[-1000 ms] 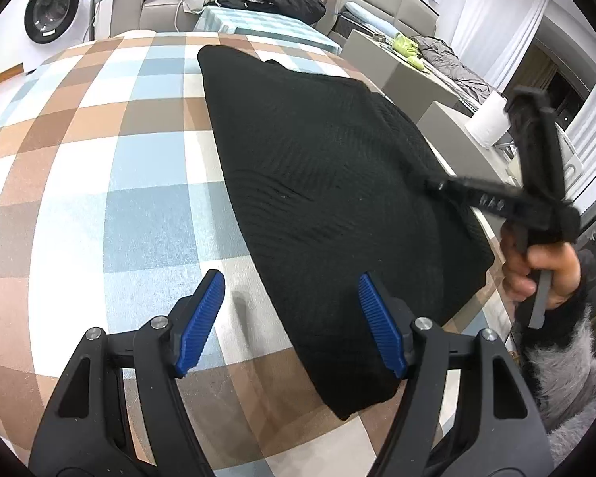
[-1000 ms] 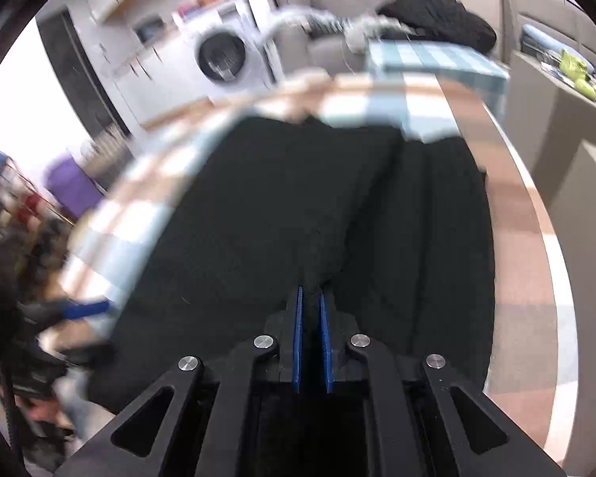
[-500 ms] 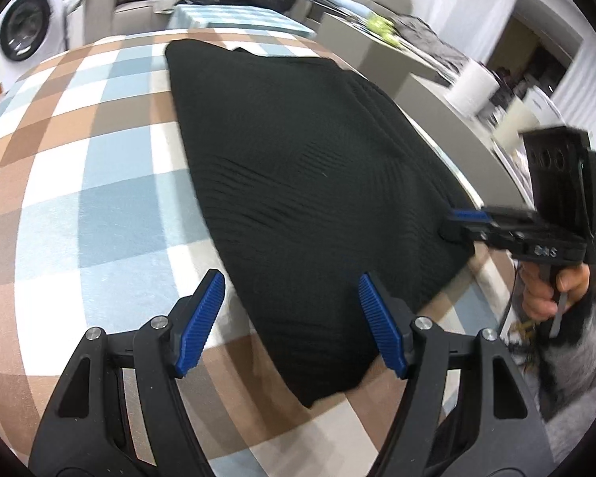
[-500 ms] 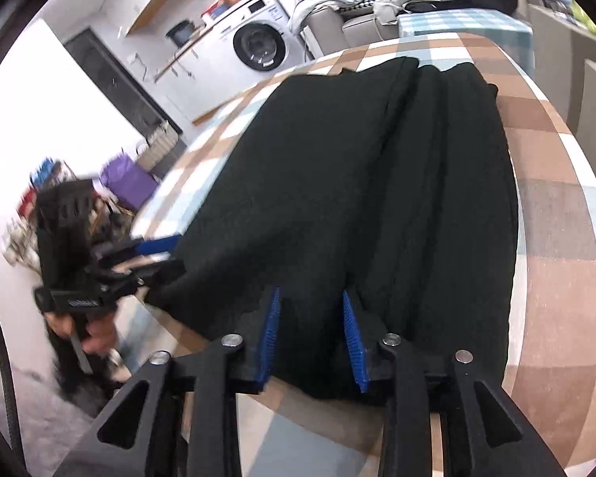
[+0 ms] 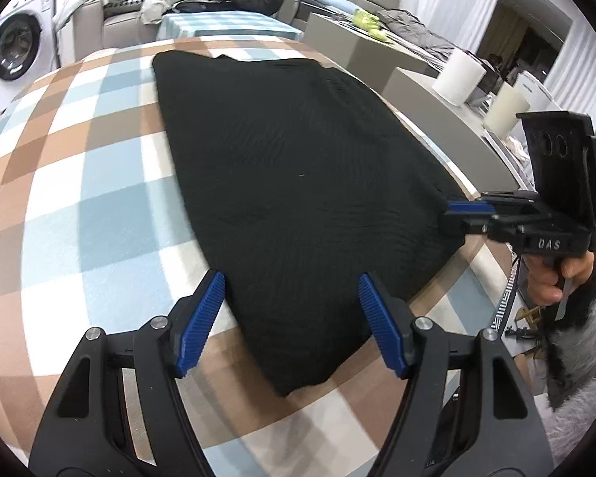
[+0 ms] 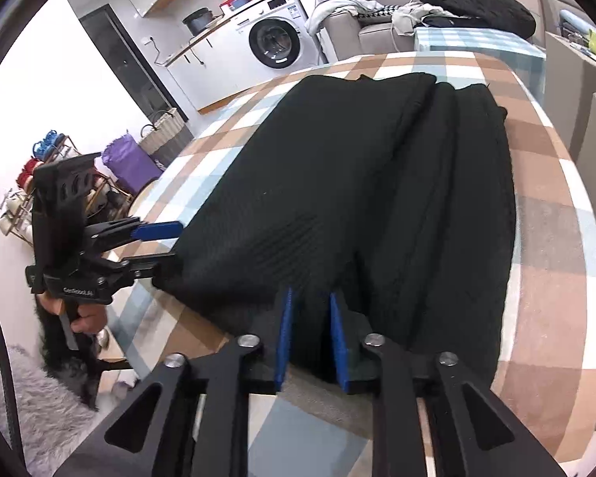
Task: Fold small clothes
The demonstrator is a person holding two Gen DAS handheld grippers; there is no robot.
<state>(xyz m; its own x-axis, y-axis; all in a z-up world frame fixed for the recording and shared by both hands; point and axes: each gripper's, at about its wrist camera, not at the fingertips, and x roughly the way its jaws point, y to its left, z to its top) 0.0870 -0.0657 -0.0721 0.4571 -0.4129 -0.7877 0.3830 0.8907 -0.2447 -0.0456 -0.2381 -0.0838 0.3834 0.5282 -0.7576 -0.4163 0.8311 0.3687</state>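
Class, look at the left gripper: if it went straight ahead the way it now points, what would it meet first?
Most likely the black garment. The left gripper is open, its fingers straddling the garment's near edge on the checked cloth. How high it hovers is unclear.

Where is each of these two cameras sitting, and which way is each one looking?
Left wrist view: sits on the left gripper, looking along its open fingers over the black garment; the right gripper and the hand holding it show at right.
Right wrist view: sits on the right gripper, looking along the garment's near edge; the left gripper shows at left.
Shared: garment, checked cloth, washing machine.
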